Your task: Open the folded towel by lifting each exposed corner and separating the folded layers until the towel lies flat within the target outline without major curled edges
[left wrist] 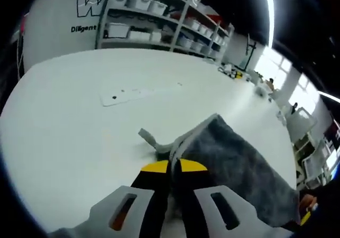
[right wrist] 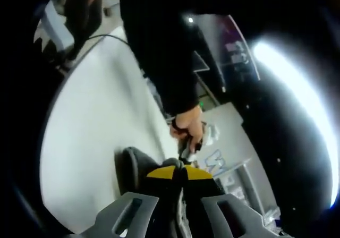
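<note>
A grey towel (left wrist: 234,163) hangs lifted over the white table (left wrist: 69,132), sloping away to the right. My left gripper (left wrist: 172,166), with yellow-tipped jaws, is shut on the towel's near edge, and a pale hem strip (left wrist: 150,138) sticks out to the left of it. In the right gripper view the towel (right wrist: 133,169) looks dark and bunched beside my right gripper (right wrist: 179,171), whose yellow tips are pressed together on the cloth. Just beyond, a hand (right wrist: 188,125) in a black sleeve holds the other gripper.
A faint pale patch with dark dots (left wrist: 125,94) lies on the table further back. Shelves with white bins (left wrist: 159,15) stand behind the table, and small clutter (left wrist: 236,73) sits at its far right edge. The person's dark body (right wrist: 159,36) looms over the table (right wrist: 90,126).
</note>
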`<move>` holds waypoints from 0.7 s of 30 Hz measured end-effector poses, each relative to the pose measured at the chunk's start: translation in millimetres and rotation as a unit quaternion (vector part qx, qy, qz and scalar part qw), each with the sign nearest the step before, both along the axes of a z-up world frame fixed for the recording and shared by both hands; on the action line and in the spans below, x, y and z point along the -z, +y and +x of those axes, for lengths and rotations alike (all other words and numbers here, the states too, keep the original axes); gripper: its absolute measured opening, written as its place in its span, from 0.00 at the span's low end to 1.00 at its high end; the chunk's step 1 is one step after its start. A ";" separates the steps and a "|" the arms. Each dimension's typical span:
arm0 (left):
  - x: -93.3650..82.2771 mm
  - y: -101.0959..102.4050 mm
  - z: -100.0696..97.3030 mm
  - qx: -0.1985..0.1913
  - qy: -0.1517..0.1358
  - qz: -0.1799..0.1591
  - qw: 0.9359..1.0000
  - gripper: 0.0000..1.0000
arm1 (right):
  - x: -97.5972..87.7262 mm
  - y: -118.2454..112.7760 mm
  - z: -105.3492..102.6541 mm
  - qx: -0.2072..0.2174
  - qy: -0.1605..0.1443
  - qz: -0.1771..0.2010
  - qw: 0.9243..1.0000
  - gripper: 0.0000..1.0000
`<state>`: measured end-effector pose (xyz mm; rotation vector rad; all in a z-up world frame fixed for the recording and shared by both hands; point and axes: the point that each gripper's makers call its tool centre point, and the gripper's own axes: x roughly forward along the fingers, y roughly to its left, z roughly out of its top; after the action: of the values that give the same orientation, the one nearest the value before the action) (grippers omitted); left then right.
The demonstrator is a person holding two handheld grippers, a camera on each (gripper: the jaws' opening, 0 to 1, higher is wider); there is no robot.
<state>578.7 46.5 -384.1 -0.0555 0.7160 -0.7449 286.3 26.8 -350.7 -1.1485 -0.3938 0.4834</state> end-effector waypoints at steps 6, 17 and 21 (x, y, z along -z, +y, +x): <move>-10.6 -4.5 -9.9 0.006 -0.005 0.019 1.000 0.03 | -6.1 -4.4 1.4 0.000 0.008 0.017 1.000 0.00; -24.9 -8.0 3.0 0.018 -0.020 0.055 0.998 0.03 | -20.0 -17.2 1.7 0.007 0.014 0.051 0.999 0.00; -26.6 -9.2 3.2 0.019 -0.025 0.057 0.998 0.03 | -20.9 -19.8 1.1 0.009 0.012 0.051 0.999 0.00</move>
<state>581.9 37.3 -357.5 0.0808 0.7128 -0.7386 287.5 7.0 -329.8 -1.0455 -0.3830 0.4562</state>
